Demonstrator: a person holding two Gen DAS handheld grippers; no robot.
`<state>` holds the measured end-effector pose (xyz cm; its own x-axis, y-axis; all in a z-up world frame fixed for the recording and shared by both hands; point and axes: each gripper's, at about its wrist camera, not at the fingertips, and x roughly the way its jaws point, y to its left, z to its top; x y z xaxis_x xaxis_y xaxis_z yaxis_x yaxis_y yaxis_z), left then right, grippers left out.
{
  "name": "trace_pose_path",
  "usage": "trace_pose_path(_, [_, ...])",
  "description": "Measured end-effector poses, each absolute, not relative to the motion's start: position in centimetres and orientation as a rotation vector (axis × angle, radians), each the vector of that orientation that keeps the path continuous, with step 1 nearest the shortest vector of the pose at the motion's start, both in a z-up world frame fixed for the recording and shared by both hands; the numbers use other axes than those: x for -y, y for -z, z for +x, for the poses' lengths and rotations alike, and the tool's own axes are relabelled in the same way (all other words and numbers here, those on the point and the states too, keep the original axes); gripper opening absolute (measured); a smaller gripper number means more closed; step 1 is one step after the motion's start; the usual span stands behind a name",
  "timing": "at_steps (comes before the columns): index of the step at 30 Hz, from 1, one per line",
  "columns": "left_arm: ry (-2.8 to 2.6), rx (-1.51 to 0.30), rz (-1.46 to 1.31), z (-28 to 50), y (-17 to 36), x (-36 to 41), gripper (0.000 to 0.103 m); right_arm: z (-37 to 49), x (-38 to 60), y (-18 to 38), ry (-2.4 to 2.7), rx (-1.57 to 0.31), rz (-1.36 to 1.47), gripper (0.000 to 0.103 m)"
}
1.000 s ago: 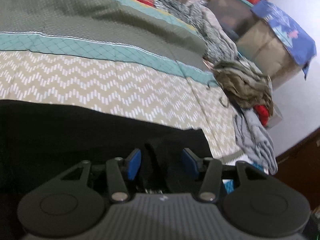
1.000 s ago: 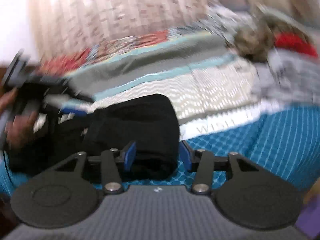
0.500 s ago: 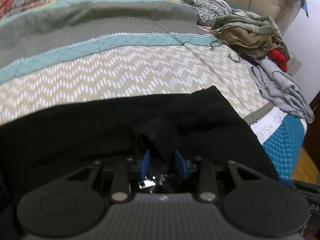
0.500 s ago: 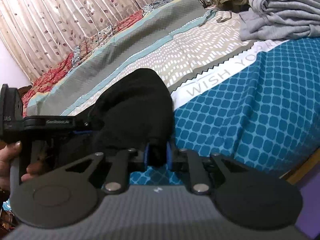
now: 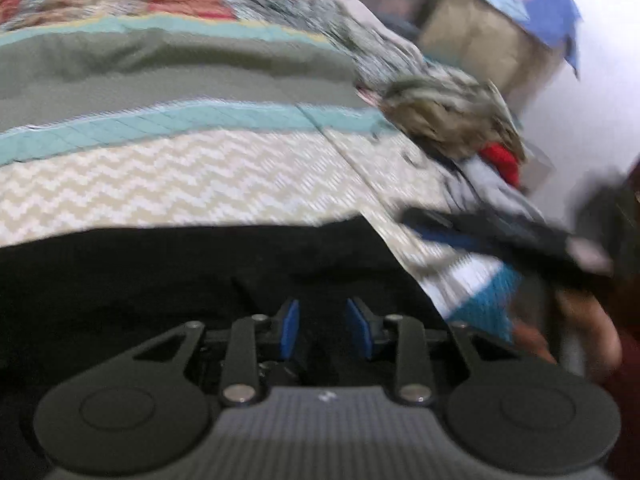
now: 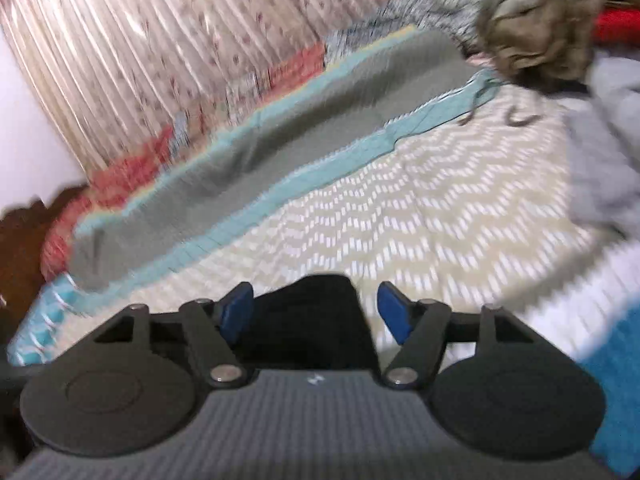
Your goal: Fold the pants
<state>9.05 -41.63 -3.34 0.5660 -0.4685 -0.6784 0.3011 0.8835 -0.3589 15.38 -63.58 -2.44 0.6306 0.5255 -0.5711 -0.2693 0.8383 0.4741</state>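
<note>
A big bed (image 5: 208, 184) fills the room, covered with a quilt of tan zigzag, light blue and grey-green stripes. Behind it hangs a long pale curtain with small red leaves (image 6: 192, 52). A white wall (image 5: 592, 112) stands at the side. Near it sits a brown box with a blue cloth on top (image 5: 492, 36).

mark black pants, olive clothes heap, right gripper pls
Black fabric pants (image 5: 200, 276), left wrist view, flat upper panel.
Crumpled olive-green clothes heap (image 6: 536, 28), right wrist view, middle of pile.
Right gripper (image 6: 316, 312), right wrist view, between blue pads, jaws opening.
</note>
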Motion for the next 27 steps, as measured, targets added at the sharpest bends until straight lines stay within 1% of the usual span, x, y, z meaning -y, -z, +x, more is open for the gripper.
trace_pose_path(3, [0.484, -0.9, -0.161, 8.8, 4.7, 43.3, 0.027, 17.7, 61.5, 4.3, -0.485, -0.875, 0.303, 0.075])
trace_pose_path(4, [0.487, -0.91, -0.143, 8.9, 5.2, 43.7, 0.027, 18.1, 61.0, 4.9, -0.49, -0.905, 0.287, 0.063])
trace_pose_path(5, [0.486, -0.915, -0.124, 9.0, 5.7, 44.1, 0.027, 18.0, 60.8, 5.2, -0.486, -0.91, 0.276, 0.025])
trace_pose_path(6, [0.484, -0.916, -0.111, 9.1, 6.0, 44.3, 0.026, 17.9, 61.0, 5.2, -0.471, -0.9, 0.279, 0.015])
trace_pose_path(7, [0.483, -0.918, -0.104, 9.3, 6.2, 44.4, 0.025, 17.6, 61.6, 4.9, -0.461, -0.871, 0.303, 0.013])
trace_pose_path(9, [0.475, -0.926, -0.099, 10.0, 6.6, 44.5, 0.021, 17.4, 63.5, 5.0, -0.418, -0.837, 0.378, 0.012])
trace_pose_path(11, [0.468, -0.93, -0.088, 10.5, 6.9, 44.6, 0.017, 17.8, 64.9, 6.7, -0.353, -0.868, 0.453, 0.012])
trace_pose_path(14, [0.466, -0.93, -0.086, 10.4, 6.8, 44.6, 0.017, 17.4, 65.3, 7.2, -0.344, -0.858, 0.494, 0.013])
trace_pose_path(15, [0.469, -0.927, -0.087, 10.2, 6.5, 44.5, 0.018, 17.2, 65.1, 6.8, -0.34, -0.854, 0.479, 0.015])
trace_pose_path(16, [0.471, -0.923, -0.087, 9.9, 6.2, 44.2, 0.018, 16.8, 64.8, 6.2, -0.333, -0.843, 0.464, 0.022])
trace_pose_path(17, [0.466, -0.918, -0.085, 9.7, 5.9, 43.8, 0.02, 16.3, 64.8, 5.5, -0.319, -0.825, 0.448, 0.031])
trace_pose_path(19, [0.443, -0.891, -0.079, 8.9, 5.1, 42.3, 0.023, 14.5, 65.3, 4.6, -0.312, -0.782, 0.446, 0.04])
trace_pose_path(24, [0.315, -0.869, -0.014, 7.2, 4.2, 38.3, 0.024, 9.2, 67.4, 4.8, -0.316, -0.741, 0.541, 0.042])
trace_pose_path(27, [0.241, -0.853, 0.009, 5.6, 3.8, 36.4, 0.027, 6.5, 67.9, 5.8, -0.307, -0.748, 0.594, 0.046])
